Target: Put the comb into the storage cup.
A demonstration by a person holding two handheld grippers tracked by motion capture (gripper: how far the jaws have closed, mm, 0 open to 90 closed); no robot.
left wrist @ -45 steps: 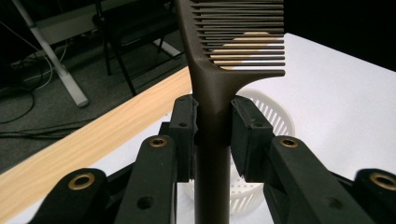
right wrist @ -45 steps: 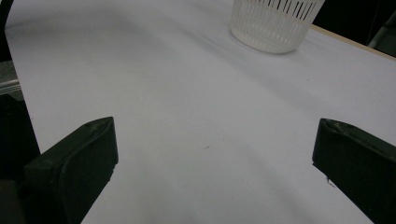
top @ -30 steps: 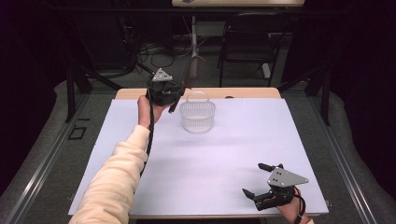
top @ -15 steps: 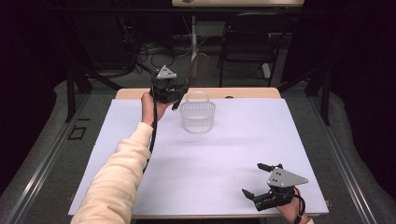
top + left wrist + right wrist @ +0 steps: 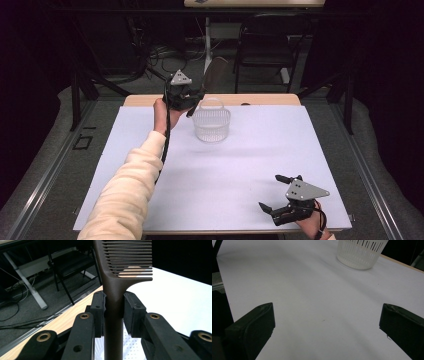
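Observation:
A dark brown comb (image 5: 113,287) stands upright between the jaws of my left gripper (image 5: 113,305), which is shut on its handle below the teeth. In the high view my left gripper (image 5: 192,100) is raised at the table's far edge, just left of a white slotted basket (image 5: 212,125), and the comb's head (image 5: 215,72) points up and away past it. The basket (image 5: 359,252) has a thin handle and looks empty. My right gripper (image 5: 271,192) rests low at the front right of the white table cover (image 5: 280,140), open, with nothing between its jaws (image 5: 327,322).
A wooden strip (image 5: 265,99) runs along the table's far edge, with a small dark spot (image 5: 245,104) on it. Beyond stand a black chair (image 5: 265,45), a white table leg (image 5: 207,30) and floor cables (image 5: 145,55). Metal rails (image 5: 370,180) flank the table.
My left gripper has risen a little and drifted right toward the basket, the comb still in it. The right gripper has stayed put.

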